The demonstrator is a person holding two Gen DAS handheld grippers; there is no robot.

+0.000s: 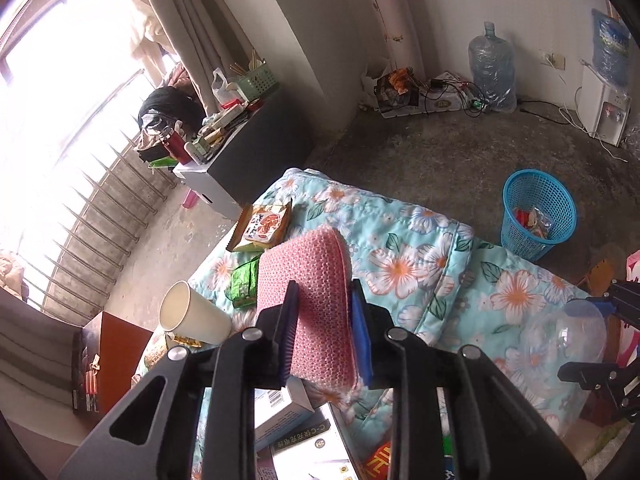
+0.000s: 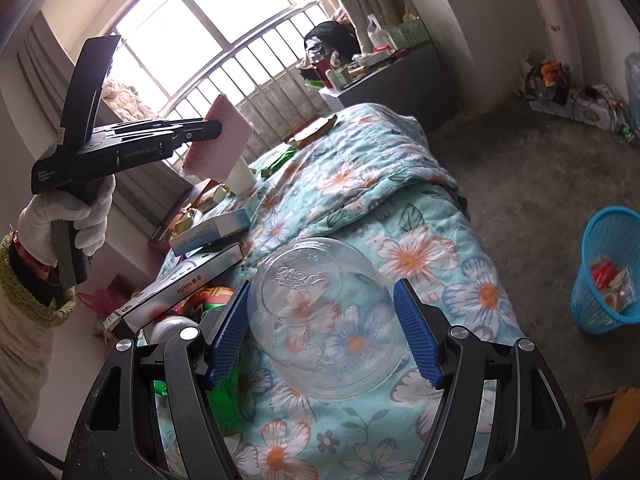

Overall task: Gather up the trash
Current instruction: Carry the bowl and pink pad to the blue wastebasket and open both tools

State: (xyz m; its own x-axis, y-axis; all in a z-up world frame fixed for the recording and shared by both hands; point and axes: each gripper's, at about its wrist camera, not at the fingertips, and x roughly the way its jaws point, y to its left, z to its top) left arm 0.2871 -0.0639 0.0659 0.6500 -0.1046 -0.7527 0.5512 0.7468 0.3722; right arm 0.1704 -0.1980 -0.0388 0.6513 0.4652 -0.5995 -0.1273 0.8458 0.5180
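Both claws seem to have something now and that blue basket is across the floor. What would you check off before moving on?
1. Left gripper clamped on pink sponge: ok.
2. Sponge lifted off the floral quilt: ok.
3. Right gripper around clear plastic bowl: pads at its sides, contact cannot tell.
4. Blue basket upright, mouth open: ok.
5. Room left in basket: ok, wrappers only at the bottom.
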